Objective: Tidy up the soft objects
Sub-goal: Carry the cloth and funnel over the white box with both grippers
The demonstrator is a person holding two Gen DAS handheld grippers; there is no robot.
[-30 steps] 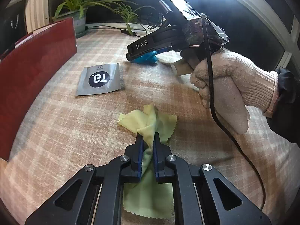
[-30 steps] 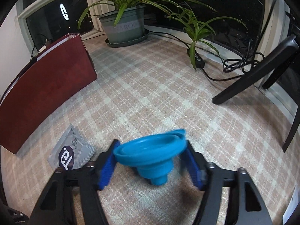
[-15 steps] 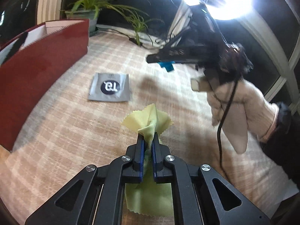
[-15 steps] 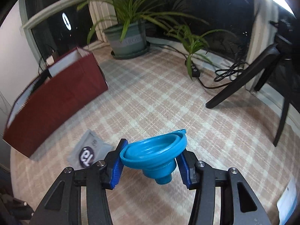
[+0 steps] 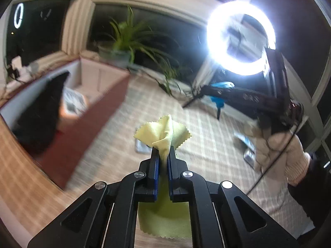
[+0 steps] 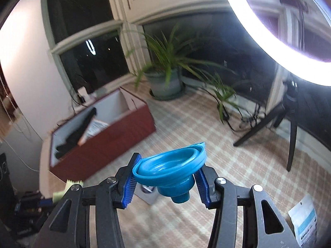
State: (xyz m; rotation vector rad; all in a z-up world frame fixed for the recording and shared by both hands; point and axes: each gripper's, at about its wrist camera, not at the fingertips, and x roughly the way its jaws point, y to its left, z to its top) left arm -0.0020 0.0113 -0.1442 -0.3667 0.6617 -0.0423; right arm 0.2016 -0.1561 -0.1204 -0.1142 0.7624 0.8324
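My left gripper (image 5: 163, 150) is shut on a yellow cleaning cloth (image 5: 163, 132) and holds it in the air above the checked table cover. My right gripper (image 6: 167, 175) is shut on a blue soft funnel (image 6: 171, 169), also lifted; the funnel shows in the left wrist view (image 5: 221, 93) at the right. A dark red open box (image 6: 107, 132) stands on the left with a black item and a packet inside; it also shows in the left wrist view (image 5: 82, 113). A corner of the cloth (image 6: 68, 188) shows at the lower left of the right wrist view.
A grey pouch (image 5: 142, 146) lies on the cover behind the cloth, also under the funnel (image 6: 149, 194). White-blue packets (image 6: 304, 225) lie at the right. Potted plants (image 6: 165, 78), cables, a ring light (image 5: 240, 39) and its tripod (image 6: 269, 122) stand at the back.
Both grippers have risen and tilted up with their loads. The cloth has left the table. The red box's open inside has come into view.
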